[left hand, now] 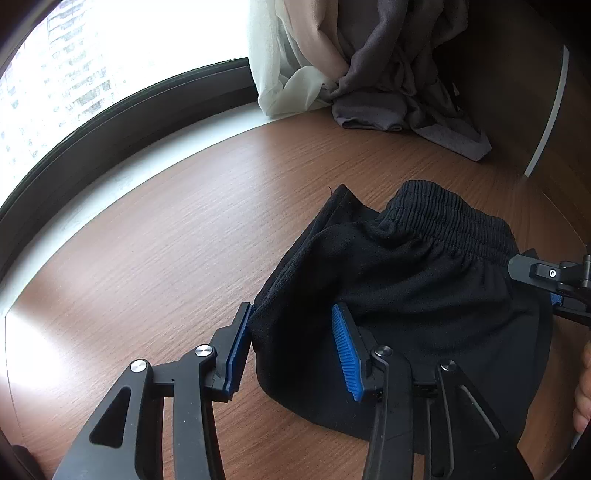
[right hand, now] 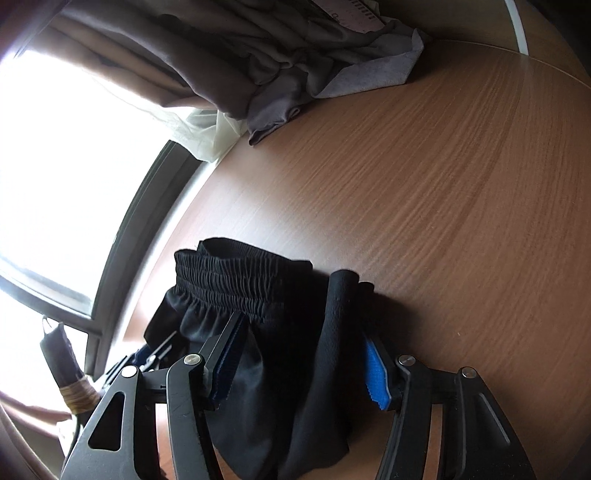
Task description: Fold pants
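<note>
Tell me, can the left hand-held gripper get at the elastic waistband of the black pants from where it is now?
Probably yes. The left hand-held gripper stands open at the black pants' near edge; the waistband lies beyond, uncovered. Only the right hand-held gripper is close to one end.

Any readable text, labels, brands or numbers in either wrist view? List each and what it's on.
None readable.
Pale ruler-like strip above the grey cloth heap, right wrist view: tick marks and faint digits, too small and blurred to read.
Black elastic-waist pants, brown wooden table, black grippers with blue pads: no markings visible.
</note>
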Available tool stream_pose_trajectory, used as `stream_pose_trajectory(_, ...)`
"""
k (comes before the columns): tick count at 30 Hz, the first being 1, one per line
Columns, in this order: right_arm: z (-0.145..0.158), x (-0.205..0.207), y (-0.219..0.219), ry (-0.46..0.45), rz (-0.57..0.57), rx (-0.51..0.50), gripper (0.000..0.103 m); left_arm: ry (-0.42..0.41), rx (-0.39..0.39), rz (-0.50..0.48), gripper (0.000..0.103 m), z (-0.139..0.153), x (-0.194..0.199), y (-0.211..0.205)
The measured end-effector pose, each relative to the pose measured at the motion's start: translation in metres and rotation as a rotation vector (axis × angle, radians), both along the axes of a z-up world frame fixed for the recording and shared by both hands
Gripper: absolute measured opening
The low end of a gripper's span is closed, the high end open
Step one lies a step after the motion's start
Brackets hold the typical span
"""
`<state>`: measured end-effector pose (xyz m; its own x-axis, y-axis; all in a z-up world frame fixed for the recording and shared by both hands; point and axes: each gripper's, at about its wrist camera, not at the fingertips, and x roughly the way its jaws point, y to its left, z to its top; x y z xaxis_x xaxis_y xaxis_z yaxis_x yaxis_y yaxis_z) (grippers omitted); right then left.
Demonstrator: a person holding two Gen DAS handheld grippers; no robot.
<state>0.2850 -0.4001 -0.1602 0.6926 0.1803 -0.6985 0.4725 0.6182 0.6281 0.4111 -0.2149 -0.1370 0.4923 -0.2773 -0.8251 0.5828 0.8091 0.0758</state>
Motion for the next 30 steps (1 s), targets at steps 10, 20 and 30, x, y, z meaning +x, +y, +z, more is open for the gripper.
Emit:
stream_pose_trajectory(10, 0.000, 0.023, 0.003, -0.008, 0.061, -0.035, 0.056, 0.086, -0.099, 0.026, 0.035, -0.006, 0.013, 0.006)
stream_pose_trajectory(20, 0.018, 0.029, 0.017, 0.036, 0.096, -0.233, 0.021, 0.021, -0.148, 0.009, 0.011, 0.018, -0.001, 0.003)
stream_pose_trajectory(30, 0.061, 0.011, 0.033, -0.030, 0.147, -0.438, 0.020, -0.084, -0.146, 0.051, 0.012, 0.058, -0.021, 0.006)
